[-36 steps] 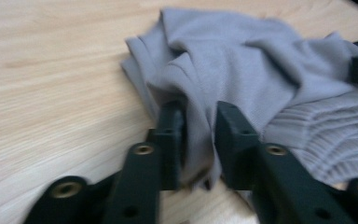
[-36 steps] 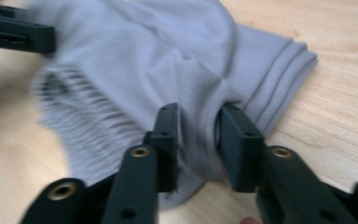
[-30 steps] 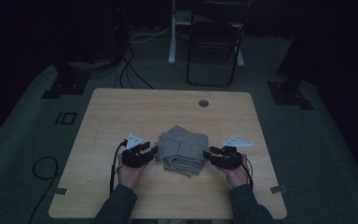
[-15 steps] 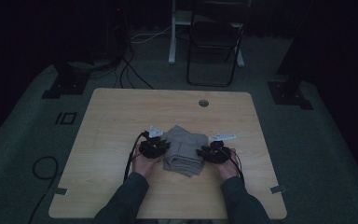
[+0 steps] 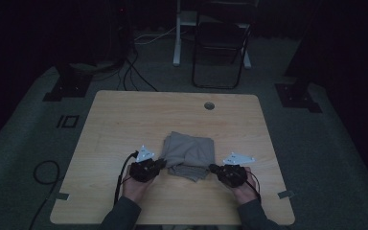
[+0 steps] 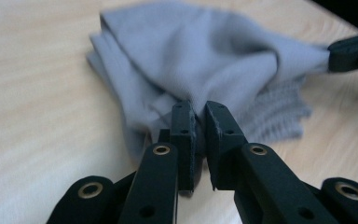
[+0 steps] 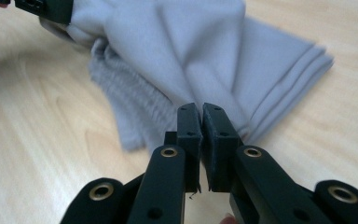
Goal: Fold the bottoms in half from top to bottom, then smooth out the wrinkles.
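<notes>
Wooden table [image 5: 124, 124] carries a grey cloth [image 5: 189, 152] between both grippers. Left gripper [image 6: 198, 116] and right gripper [image 7: 201, 119] each pinch its nearest edge.

Lower centre of the high view: both forearms enter from the bottom edge. Left gripper [image 5: 161, 164] and right gripper [image 5: 212, 167] point inward toward each other, each with fingers [image 6: 183, 135] pinched onto grey cloth [image 5: 189, 152].
</notes>
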Available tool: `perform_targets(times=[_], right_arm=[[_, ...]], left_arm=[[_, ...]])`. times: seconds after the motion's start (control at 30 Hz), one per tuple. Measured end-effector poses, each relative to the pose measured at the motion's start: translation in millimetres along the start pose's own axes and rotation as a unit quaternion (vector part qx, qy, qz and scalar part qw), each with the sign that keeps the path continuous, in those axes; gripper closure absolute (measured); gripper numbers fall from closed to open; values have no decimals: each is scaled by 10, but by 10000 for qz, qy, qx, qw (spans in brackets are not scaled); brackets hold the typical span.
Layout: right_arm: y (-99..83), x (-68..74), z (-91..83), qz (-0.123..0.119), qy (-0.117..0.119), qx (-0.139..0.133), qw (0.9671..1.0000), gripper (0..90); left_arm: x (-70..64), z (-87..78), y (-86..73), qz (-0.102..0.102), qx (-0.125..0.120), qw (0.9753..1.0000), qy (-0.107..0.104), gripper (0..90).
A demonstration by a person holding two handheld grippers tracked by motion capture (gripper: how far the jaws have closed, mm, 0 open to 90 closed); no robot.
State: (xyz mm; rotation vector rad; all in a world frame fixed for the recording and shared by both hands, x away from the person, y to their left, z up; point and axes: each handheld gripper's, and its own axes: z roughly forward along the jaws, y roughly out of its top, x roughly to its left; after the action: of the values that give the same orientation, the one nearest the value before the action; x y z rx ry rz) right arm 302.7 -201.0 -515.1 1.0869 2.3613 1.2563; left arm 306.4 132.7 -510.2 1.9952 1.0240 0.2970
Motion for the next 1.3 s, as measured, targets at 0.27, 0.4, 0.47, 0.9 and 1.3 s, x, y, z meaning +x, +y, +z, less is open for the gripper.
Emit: perform_targets(times=[0.27,0.4,0.47,0.9,1.3], right_arm=[[-104,-80,-80,224,19,-61,9997,673],[22,-113,-113,297,-110,-292,9991,564],[70,-120,-75,337,-250,-331,9986,546],[93,-124,119,559,-367,-228,9975,519],[60,-146,133,637,-413,-240,9968,499]], left_arm=[[101,-144,59,-244,-346,9989,205,630],[166,-143,284,-317,-535,9979,166,537],[169,-54,384,-326,-485,9982,107,499],[107,334,341,-330,56,9994,110,488],[119,385,326,-378,74,9992,92,494]])
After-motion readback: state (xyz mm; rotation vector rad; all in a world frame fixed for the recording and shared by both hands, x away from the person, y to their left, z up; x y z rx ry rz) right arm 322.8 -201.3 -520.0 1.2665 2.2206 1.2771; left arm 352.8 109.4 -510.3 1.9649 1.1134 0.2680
